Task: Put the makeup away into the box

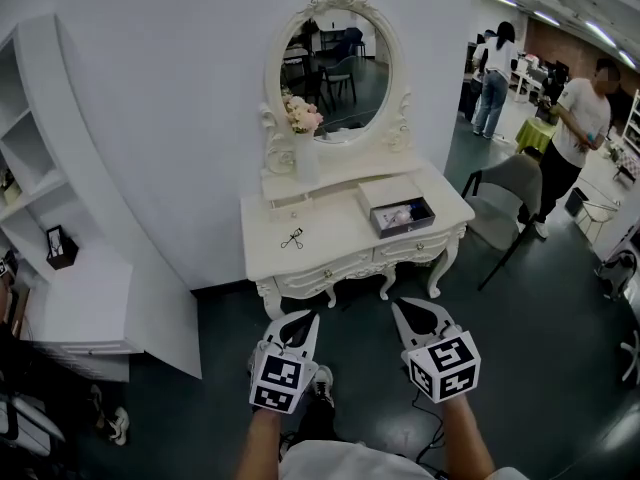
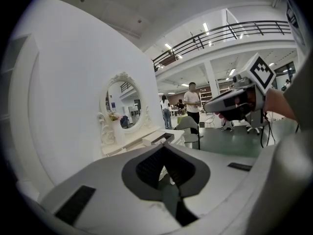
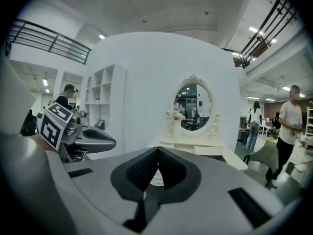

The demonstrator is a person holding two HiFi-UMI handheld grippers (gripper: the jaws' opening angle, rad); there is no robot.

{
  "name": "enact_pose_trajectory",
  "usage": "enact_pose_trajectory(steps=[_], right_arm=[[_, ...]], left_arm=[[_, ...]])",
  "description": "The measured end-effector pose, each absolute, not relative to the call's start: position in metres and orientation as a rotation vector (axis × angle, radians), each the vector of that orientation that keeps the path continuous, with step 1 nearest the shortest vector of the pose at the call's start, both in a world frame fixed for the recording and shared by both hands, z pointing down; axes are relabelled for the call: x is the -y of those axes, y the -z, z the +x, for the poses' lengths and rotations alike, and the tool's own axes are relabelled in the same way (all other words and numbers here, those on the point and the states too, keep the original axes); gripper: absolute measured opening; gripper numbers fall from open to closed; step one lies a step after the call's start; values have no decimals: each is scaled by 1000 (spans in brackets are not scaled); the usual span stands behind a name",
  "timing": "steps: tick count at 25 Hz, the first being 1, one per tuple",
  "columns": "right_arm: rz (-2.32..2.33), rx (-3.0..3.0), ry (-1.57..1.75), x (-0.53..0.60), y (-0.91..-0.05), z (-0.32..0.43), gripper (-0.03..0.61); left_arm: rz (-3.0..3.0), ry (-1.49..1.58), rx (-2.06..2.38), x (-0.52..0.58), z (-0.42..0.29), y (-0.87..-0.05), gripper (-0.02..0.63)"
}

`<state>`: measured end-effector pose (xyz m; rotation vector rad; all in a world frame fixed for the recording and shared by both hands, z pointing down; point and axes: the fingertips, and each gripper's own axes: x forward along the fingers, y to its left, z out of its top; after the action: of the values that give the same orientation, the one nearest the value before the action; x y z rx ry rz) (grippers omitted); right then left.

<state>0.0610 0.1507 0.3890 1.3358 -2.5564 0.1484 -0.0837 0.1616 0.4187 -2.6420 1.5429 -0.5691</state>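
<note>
A white dressing table (image 1: 340, 243) with an oval mirror (image 1: 335, 63) stands ahead against the wall. On its top lies a black eyelash curler (image 1: 292, 238). To the right of the curler an open dark box (image 1: 403, 216) holds several small makeup items. Both grippers hover over the dark floor in front of the table, well short of it. My left gripper (image 1: 304, 316) is shut and empty, as is my right gripper (image 1: 406, 308). In the left gripper view the jaws meet at the tip (image 2: 164, 146); in the right gripper view they meet likewise (image 3: 157, 150).
A vase of pink flowers (image 1: 305, 143) stands under the mirror. A white shelf unit (image 1: 60, 268) fills the left side. A grey chair (image 1: 510, 193) sits just right of the table. Two people (image 1: 575, 138) stand at the back right. Shoes (image 1: 115, 423) lie on the floor at left.
</note>
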Motion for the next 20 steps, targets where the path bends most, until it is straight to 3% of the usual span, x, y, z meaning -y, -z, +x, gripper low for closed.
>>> enact_pose_trajectory(steps=[20], right_arm=[[1374, 2498, -172, 49, -398, 25, 0]], left_arm=[[-2697, 591, -1464, 49, -117, -422, -3]])
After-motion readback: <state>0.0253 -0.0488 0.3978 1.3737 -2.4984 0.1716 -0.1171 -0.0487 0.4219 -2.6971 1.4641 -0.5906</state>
